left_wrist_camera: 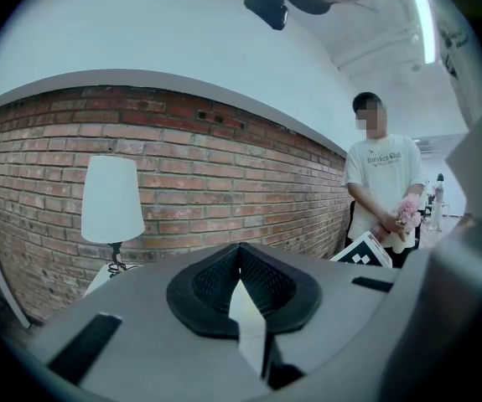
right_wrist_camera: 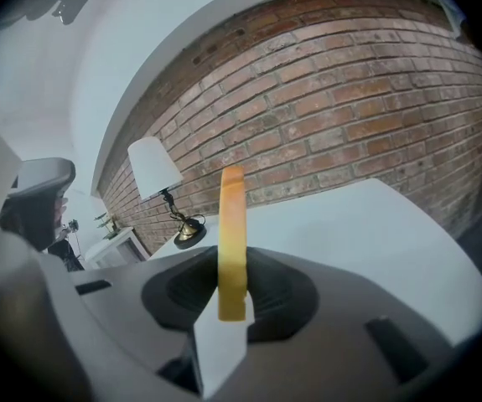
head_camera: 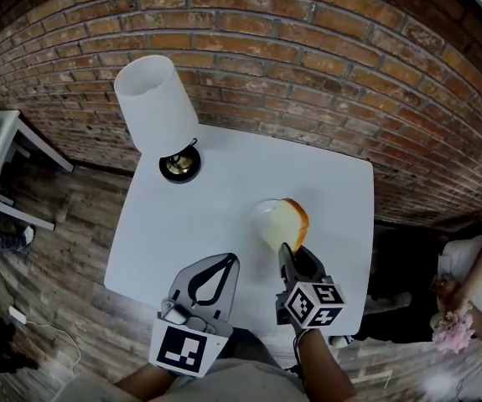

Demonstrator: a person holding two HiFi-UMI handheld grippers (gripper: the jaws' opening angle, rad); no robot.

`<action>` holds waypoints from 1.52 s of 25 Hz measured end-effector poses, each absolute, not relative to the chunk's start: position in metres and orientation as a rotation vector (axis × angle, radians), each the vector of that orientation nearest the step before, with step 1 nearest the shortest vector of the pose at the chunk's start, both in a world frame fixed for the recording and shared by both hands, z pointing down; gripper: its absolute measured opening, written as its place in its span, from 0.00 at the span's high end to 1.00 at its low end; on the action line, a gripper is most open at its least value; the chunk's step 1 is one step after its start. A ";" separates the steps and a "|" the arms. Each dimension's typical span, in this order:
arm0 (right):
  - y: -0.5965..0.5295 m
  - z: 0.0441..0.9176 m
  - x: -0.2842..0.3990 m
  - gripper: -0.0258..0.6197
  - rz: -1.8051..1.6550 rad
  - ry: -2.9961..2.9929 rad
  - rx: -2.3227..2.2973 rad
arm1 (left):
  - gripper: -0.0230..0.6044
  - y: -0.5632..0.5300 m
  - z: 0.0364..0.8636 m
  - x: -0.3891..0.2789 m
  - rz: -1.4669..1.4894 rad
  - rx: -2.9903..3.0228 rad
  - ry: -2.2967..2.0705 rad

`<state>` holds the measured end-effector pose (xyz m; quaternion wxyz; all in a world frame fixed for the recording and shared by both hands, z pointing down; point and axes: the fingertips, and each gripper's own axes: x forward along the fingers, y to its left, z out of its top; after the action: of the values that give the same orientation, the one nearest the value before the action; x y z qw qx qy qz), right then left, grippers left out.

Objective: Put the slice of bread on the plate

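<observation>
Closest in, two hand-held grippers, one in each of the person's hands, each carrying one cube with black-and-white square markers. The left gripper (head_camera: 225,266) hovers over the near edge of the table, its black jaws pressed together with nothing between them. Just beside it, the right gripper (head_camera: 291,253) reaches further in, and it has the goods: its jaws are clamped on the lower end of the single slice of pale bread with a golden-brown crust (right_wrist_camera: 232,237), held up on its edge.

From the head view, that slice sits over the one pale round plate (head_camera: 262,210), which lies on the right half of the square white table (head_camera: 190,224). Whether the bread's edge touches the plate, I can't tell.

Further back, one table lamp with a white conical shade and a dark, brassy round base (head_camera: 158,111) stands at the far left corner of the table, well apart from the plate. Off to the left, one small white side table (head_camera: 2,153) on the wooden floor.

At the right, one person in a white T-shirt (left_wrist_camera: 383,182) stands holding something pink. Behind it all, the red brick wall (head_camera: 324,65).
</observation>
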<state>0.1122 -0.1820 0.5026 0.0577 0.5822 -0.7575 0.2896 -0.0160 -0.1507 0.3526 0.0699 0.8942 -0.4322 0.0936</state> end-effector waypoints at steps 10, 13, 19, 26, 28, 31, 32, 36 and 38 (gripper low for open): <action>-0.183 0.519 0.112 0.81 0.994 -2.300 1.751 | 0.95 -0.148 0.355 -0.016 0.292 2.690 -1.299; -0.184 0.522 0.112 0.81 1.008 -2.302 1.745 | 0.95 -0.149 0.355 -0.015 0.289 2.691 -1.300; -0.187 0.527 0.113 0.81 1.050 -2.306 1.733 | 0.95 -0.151 0.354 -0.011 0.288 2.694 -1.300; -0.190 0.533 0.115 0.81 1.077 -2.309 1.714 | 0.95 -0.155 0.360 -0.006 0.307 2.682 -1.297; -0.191 0.535 0.115 0.81 1.085 -2.307 1.713 | 0.95 -0.157 0.362 -0.003 0.317 2.687 -1.290; -0.192 0.536 0.116 0.81 1.095 -2.304 1.715 | 0.95 -0.159 0.364 0.003 0.317 2.690 -1.280; -0.192 0.537 0.116 0.81 1.098 -2.304 1.715 | 0.95 -0.159 0.365 0.005 0.317 2.690 -1.276; -0.191 0.541 0.116 0.81 1.117 -2.303 1.713 | 0.95 -0.159 0.371 0.010 0.325 2.685 -1.263; -0.192 0.543 0.117 0.81 1.129 -2.303 1.712 | 0.95 -0.160 0.374 0.011 0.335 2.682 -1.261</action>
<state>0.1166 -0.1915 0.5428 0.0292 0.5550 -0.7465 0.3659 0.0110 -0.1598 0.3743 0.0797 0.8964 -0.4215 0.1120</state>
